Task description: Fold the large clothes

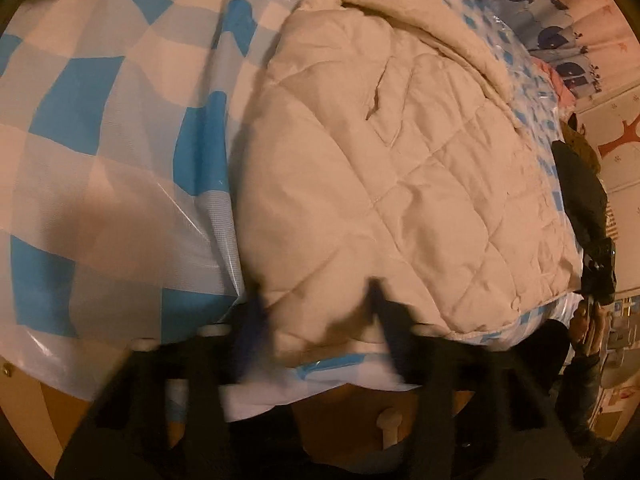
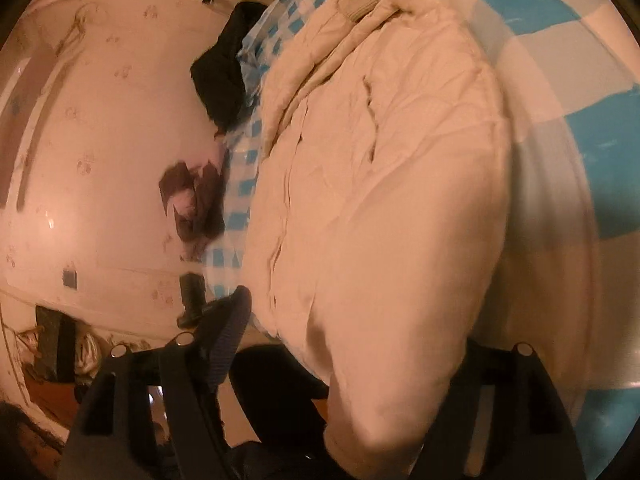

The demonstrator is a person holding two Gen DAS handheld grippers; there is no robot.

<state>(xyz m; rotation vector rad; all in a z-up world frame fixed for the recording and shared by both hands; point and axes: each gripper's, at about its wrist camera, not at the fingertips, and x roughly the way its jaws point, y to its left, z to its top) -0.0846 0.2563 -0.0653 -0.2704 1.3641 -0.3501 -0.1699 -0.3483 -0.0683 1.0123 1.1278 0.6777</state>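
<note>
Cream quilted fabric is filling both views as we are working over a padded jacket (image 1: 384, 168) that is lying spread on a glossy blue-and-white checked sheet (image 1: 100, 128). In the left wrist view, our left gripper (image 1: 320, 320) is pointing steeply down at the jacket's near hem; its two dark fingers (image 1: 394, 320) are standing at either side of a fold of that hem, but motion blur is hiding whether the jaws are actually pinching it, so we cannot tell. In the right wrist view, our right gripper (image 2: 352, 320) is sitting at the jacket's other end, with a puffy sleeve or edge bulging between its jaws; the left finger (image 2: 230, 336), with its ridged blue pad, is standing clear of the cloth, so the jaws are spread rather than gripping. A ribbed cuff (image 2: 360, 0) is showing at the far end of the garment. A dark garment (image 2: 224, 80) is hanging over the sheet's edge beside the jacket, and a pale floor (image 2: 112, 152) is lying below. A curtain printed with whales (image 1: 560, 28) is hanging beyond the sheet.
</note>
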